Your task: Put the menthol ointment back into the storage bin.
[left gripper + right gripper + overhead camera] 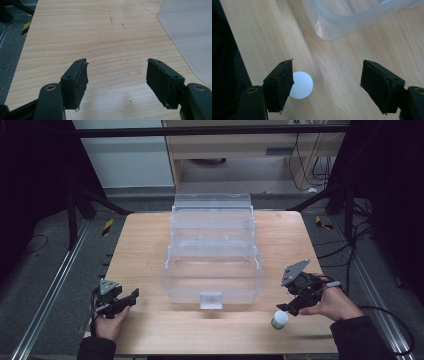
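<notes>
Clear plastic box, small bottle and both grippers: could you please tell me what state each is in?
Clear plastic box: lid open, tiers stepped back, no contents visible.
Small white-capped bottle: upright on the table, capped, not gripped.
Left gripper: open, nothing between its jaws.
Right gripper: open above the bottle, which lies beside one jaw.

A pale wooden bench (pixel 150 245) carries a clear plastic tiered box (pixel 212 250), opened out in steps at its centre. A small white-capped bottle (pixel 279 319) stands apart from it near the front right edge. Grey floor (pixel 45 250) surrounds the bench.
</notes>
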Available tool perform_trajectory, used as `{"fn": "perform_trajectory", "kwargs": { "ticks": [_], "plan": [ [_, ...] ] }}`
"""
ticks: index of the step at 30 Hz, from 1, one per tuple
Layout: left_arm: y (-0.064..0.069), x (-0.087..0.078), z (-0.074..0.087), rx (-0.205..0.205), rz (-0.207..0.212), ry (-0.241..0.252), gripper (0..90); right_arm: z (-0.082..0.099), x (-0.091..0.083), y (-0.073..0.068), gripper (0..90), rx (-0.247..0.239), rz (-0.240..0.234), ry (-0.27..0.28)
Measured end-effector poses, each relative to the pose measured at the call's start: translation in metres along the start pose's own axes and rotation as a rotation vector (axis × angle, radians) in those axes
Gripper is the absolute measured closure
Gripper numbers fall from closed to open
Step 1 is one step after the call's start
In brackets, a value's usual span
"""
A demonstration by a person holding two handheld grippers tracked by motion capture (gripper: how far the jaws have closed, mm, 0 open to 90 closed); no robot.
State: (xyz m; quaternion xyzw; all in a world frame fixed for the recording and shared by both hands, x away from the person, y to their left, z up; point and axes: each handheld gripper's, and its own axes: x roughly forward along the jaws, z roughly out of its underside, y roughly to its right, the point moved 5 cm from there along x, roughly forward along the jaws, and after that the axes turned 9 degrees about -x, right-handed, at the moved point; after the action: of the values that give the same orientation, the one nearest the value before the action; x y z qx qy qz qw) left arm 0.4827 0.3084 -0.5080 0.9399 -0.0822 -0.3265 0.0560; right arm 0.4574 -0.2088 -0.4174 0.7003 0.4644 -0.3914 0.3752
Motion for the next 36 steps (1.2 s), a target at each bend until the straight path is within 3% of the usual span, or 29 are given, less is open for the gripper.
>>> {"fn": "perform_trajectory", "kwargs": {
  "ticks": [18, 36],
  "plan": [
    [0.001, 0.0, 0.0, 0.008, 0.001, -0.005, 33.2, 0.007, 0.014, -0.017, 32.2, -0.139, -0.103, -0.084],
    [0.001, 0.001, 0.001, 0.017, 0.0, -0.008, 33.3, 0.013, 0.029, -0.026, 39.0, -0.239, -0.131, -0.18]
  ]
}}
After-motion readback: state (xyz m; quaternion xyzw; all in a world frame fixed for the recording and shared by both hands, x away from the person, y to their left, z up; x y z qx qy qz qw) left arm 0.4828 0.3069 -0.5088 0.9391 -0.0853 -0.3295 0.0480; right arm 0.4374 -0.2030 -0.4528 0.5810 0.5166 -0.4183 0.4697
